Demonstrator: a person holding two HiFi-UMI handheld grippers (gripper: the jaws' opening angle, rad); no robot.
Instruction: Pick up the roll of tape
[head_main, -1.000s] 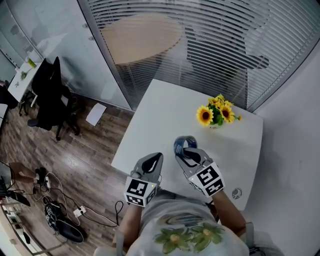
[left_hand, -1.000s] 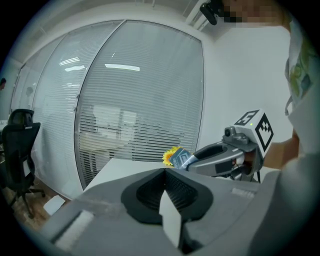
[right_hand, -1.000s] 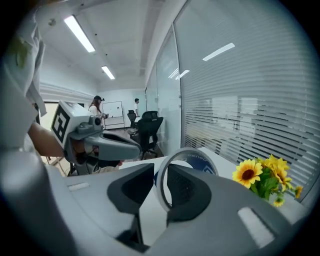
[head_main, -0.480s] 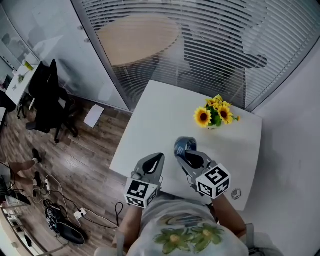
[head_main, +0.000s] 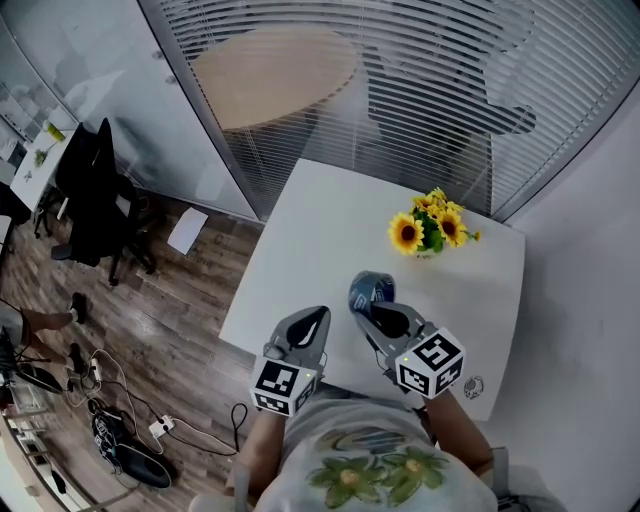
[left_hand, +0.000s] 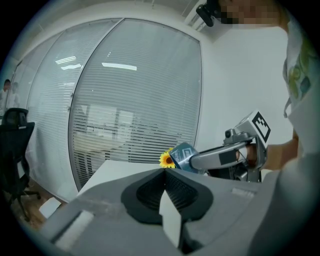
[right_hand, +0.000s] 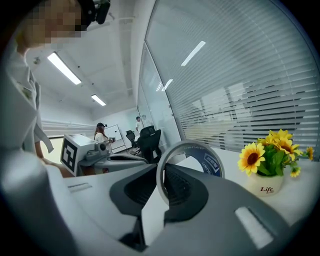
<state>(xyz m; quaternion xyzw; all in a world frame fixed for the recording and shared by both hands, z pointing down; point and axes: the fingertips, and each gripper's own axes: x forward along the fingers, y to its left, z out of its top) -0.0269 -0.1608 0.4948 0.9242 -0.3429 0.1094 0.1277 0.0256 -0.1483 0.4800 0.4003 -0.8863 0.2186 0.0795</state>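
The roll of tape (right_hand: 211, 163) is gripped by the right gripper (right_hand: 162, 170), whose jaws have just been closing on it. It is held upright on edge over the white table (head_main: 320, 230) near the sunflowers (head_main: 428, 228). Its hole is turned sideways, so its axis runs across from jaw to jaw. The left gripper (left_hand: 165, 172) is clenched on nothing and held beside the right one.

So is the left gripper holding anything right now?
No, the left gripper has its jaws shut together with nothing between them.
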